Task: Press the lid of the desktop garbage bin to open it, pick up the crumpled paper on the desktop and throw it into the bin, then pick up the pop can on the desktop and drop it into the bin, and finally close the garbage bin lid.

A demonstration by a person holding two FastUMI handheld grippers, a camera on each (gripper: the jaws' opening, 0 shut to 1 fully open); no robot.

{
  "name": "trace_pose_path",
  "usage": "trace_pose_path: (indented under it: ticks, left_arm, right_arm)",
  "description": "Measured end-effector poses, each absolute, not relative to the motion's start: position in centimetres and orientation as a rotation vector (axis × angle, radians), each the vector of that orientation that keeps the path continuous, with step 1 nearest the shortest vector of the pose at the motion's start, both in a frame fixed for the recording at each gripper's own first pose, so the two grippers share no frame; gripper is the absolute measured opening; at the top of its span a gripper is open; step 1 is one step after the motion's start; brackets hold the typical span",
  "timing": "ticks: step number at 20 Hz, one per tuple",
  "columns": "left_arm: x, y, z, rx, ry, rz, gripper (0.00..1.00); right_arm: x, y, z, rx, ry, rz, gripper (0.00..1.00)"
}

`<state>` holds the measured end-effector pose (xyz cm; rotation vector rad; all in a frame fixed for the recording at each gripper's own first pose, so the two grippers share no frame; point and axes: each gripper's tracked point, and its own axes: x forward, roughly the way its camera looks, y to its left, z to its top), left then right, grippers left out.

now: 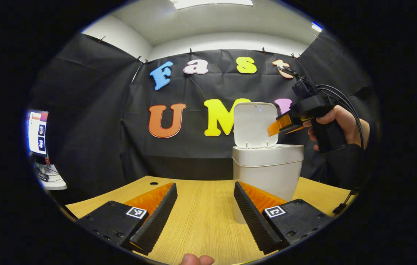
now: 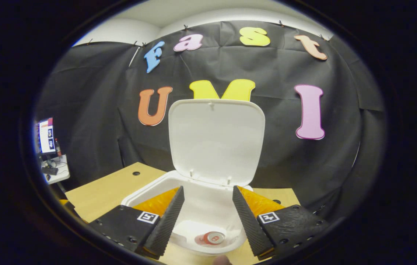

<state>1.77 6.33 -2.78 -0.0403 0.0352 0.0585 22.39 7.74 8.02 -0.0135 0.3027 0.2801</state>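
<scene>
In the left gripper view, the left gripper (image 1: 205, 209) sits low over a light wooden table (image 1: 201, 221), its 2 fingers spread wide with bare tabletop between them. Just ahead and slightly right stands the white garbage bin (image 1: 267, 173), resting on the table, partly hidden behind the gripper's right-hand finger. The bin's lid (image 1: 254, 125) is raised, standing nearly upright at the back of the bin. Up and to the right, a hand (image 1: 341, 123) holds the right gripper (image 1: 278, 127) in the air, its fingertips reaching just over the bin's open top, in front of the raised lid. From this angle you cannot tell how far apart that gripper's fingers are. A monitor (image 1: 38, 131) glows at the far left edge.

In the right gripper view, the camera looks down into the bin (image 2: 149, 191). The right gripper (image 2: 207, 215) hangs directly above the opening, its 2 fingers spread apart and holding nothing. Between them, at the bottom of the bin, lies the pop can (image 2: 213, 238) on its side. A pale shape beside it may be the crumpled paper, though it is too unclear to confirm. The lid (image 2: 216, 140) stands open behind the opening.
</scene>
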Motion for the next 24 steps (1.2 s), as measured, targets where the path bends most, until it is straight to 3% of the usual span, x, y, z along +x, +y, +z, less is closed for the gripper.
trace_pose_path:
  ticks: [9,10,11,17,18,24]
  left_arm:
    - [2.0,5.6,-3.9,-0.076,0.069,0.021,1.00]
    - [2.0,5.4,-4.1,-0.078,0.075,0.016,1.00]
    - [1.9,5.4,-4.1,-0.076,0.078,0.015,1.00]
    - [1.7,5.6,-3.6,-0.069,0.066,0.008,1.00]
    - [1.8,5.7,-3.5,-0.062,0.061,0.011,0.99]
    - [1.9,5.3,-4.3,-0.051,0.083,-0.008,1.00]
  right_arm:
    - [22.2,7.2,13.0,-0.025,0.223,0.257,0.83]
    - [22.5,6.8,13.9,-0.036,0.208,0.244,0.87]
    - [22.8,6.5,14.9,-0.042,0.194,0.230,0.82]
    - [25.6,5.9,20.5,-0.042,0.078,0.164,0.87]
    - [26.1,6.2,21.2,-0.036,0.069,0.170,0.82]
    - [30.4,7.3,23.7,-0.058,0.055,0.138,0.82]
